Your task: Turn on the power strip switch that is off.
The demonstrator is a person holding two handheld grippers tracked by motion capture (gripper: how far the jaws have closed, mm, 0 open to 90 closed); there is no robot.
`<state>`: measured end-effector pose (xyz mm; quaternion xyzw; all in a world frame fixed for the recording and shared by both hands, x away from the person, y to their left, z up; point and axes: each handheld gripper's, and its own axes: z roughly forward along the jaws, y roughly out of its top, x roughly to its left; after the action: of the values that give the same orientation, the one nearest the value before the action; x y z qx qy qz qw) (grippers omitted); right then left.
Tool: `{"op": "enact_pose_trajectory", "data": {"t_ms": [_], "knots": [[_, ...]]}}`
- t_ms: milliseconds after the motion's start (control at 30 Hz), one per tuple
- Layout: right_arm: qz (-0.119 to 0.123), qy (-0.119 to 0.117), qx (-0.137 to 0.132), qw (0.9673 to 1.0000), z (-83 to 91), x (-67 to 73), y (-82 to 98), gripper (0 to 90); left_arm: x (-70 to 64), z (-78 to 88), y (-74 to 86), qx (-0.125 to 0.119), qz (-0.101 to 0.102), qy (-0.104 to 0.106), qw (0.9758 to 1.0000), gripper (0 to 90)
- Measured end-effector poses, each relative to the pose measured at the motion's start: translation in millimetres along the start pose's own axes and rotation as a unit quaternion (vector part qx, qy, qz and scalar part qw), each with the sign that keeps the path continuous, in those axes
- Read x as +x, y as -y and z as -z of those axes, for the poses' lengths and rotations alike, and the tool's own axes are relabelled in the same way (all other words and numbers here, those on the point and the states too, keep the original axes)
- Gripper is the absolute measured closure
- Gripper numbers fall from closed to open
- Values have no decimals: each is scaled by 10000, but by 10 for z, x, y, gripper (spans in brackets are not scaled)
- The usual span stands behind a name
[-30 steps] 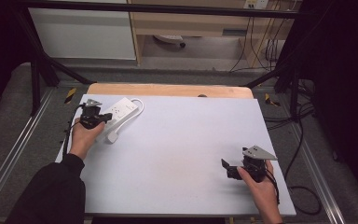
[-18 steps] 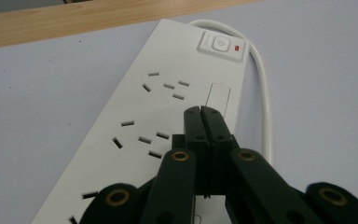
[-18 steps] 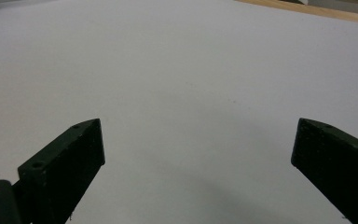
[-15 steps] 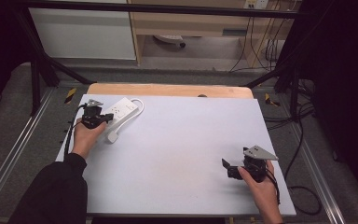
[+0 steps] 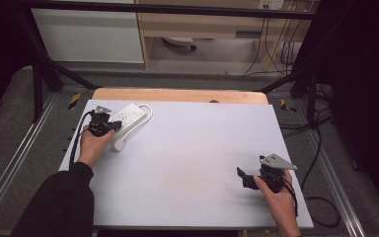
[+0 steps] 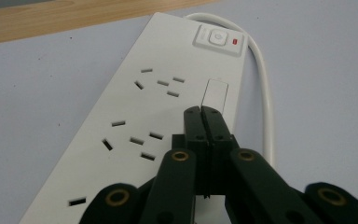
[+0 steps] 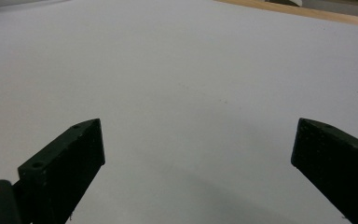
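Grey table (image 5: 187, 163), power strip (image 6: 168, 93), left claw (image 6: 203, 112): all unmoved.

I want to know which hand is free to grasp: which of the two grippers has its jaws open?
The right gripper: its jaws stand wide apart over the bare table. The left gripper is shut above the power strip.

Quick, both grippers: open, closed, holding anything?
Left gripper: closed, empty, tips over the power strip.
Right gripper: open, empty, above bare table.

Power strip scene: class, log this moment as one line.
left gripper: shut, over power strip, holding nothing | right gripper: open, over bare table | strip switch: red light
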<state>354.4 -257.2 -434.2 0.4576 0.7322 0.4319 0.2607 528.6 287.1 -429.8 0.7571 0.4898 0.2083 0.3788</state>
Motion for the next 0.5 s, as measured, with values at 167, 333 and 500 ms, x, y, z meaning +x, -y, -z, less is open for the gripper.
{"op": "enact_pose_trajectory", "data": {"t_ms": [167,333,500], "knots": [[2,4,-8,10000,3,-5,1,32,3,-2,0,-8,12,-5,10000,900],[10,3,-6,10000,1,-6,1,32,1,-5,-1,-13,-7,6,10000,900],[-4,-1,4,10000,0,-5,3,32,-10,-8,-1,-22,-11,21,10000,900]]}}
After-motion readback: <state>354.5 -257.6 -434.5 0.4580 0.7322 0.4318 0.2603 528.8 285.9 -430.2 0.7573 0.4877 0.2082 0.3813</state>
